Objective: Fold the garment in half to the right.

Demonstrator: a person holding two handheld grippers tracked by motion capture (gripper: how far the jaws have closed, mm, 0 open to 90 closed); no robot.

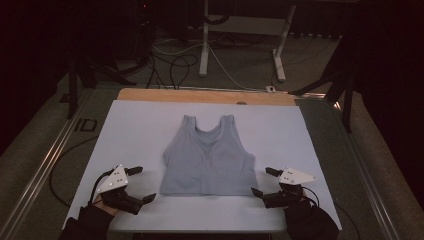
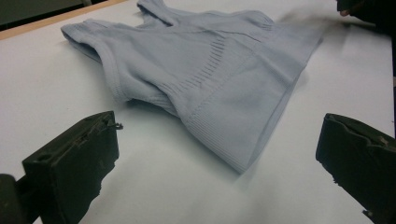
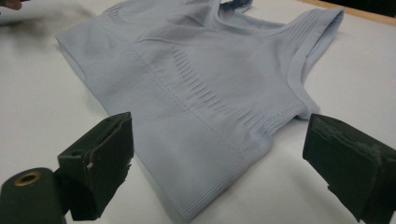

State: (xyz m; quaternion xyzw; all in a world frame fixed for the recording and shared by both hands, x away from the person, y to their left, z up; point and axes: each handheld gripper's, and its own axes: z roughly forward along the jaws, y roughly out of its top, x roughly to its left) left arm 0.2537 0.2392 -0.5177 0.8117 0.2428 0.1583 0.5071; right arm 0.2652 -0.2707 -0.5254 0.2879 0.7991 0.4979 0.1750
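A pale blue sleeveless top (image 1: 209, 157) lies flat in the middle of the white table sheet (image 1: 135, 130), straps toward the far edge, hem toward me. My left gripper (image 1: 141, 184) stands open just left of the hem's left corner (image 2: 240, 163), nothing between its jaws. My right gripper (image 1: 264, 181) is open at the hem's right corner (image 3: 196, 205), and that corner lies between its spread jaws in the right gripper view. Ribbed knit bands (image 3: 210, 93) cross the top's front.
The sheet covers a wooden table whose far edge (image 1: 200, 95) shows as a bare strip. Beyond it stand white desk legs (image 1: 204, 45) and loose cables (image 1: 175, 65) on the floor. Metal rails (image 1: 45, 160) run along both sides of the table.
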